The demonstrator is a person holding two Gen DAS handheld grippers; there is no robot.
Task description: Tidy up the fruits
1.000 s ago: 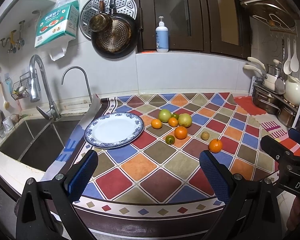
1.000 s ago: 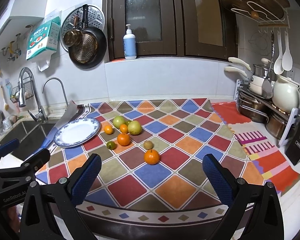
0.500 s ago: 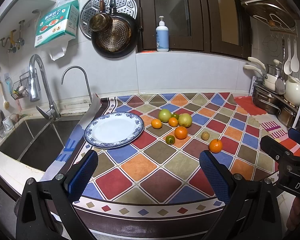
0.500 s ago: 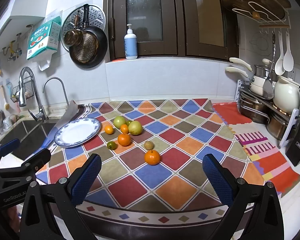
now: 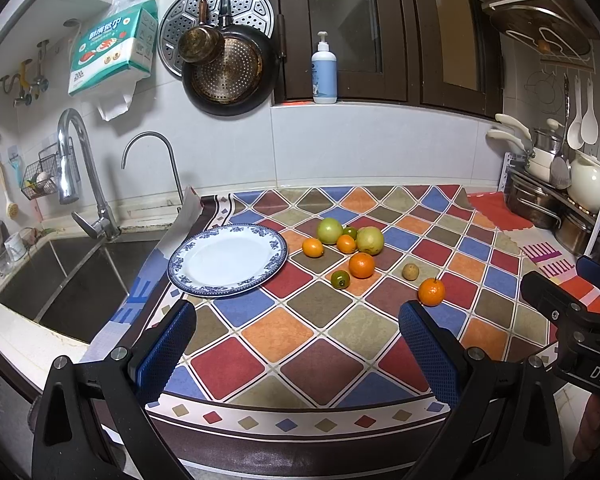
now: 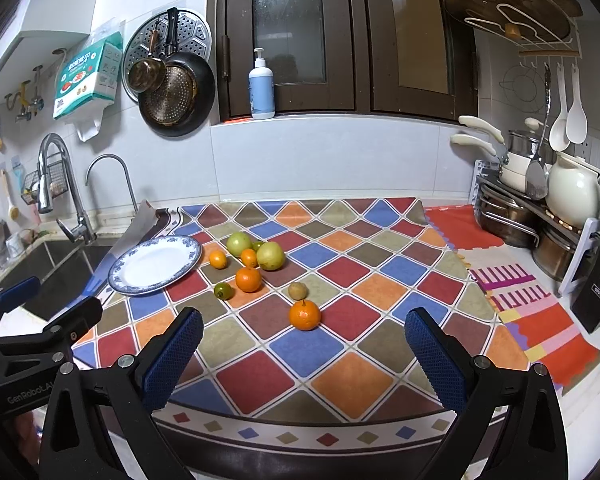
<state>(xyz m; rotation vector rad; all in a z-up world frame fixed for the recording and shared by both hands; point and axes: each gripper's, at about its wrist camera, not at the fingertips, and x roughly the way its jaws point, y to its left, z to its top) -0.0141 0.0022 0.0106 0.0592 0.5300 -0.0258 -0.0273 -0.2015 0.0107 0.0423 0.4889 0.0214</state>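
Nothing gathered yet. Our left gripper (image 5: pixel 298 344) and right gripper (image 6: pixel 304 354) hover wide open, empty. Fruits lie loose right of the plate (image 5: pixel 260 276); stemmed orange (image 6: pixel 304 315) farthest from it. Next, we judge: right gripper descends onto that orange.

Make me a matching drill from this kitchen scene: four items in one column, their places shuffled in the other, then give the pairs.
Items
1. plate
2. soap bottle
3. stemmed orange
4. white jug

Places
A. on the window ledge
B. nearest fruit to the counter's front edge
C. on the checkered mat, sink side of the fruit cluster
D. on the rack at the far right

Pairs: 1-C, 2-A, 3-B, 4-D
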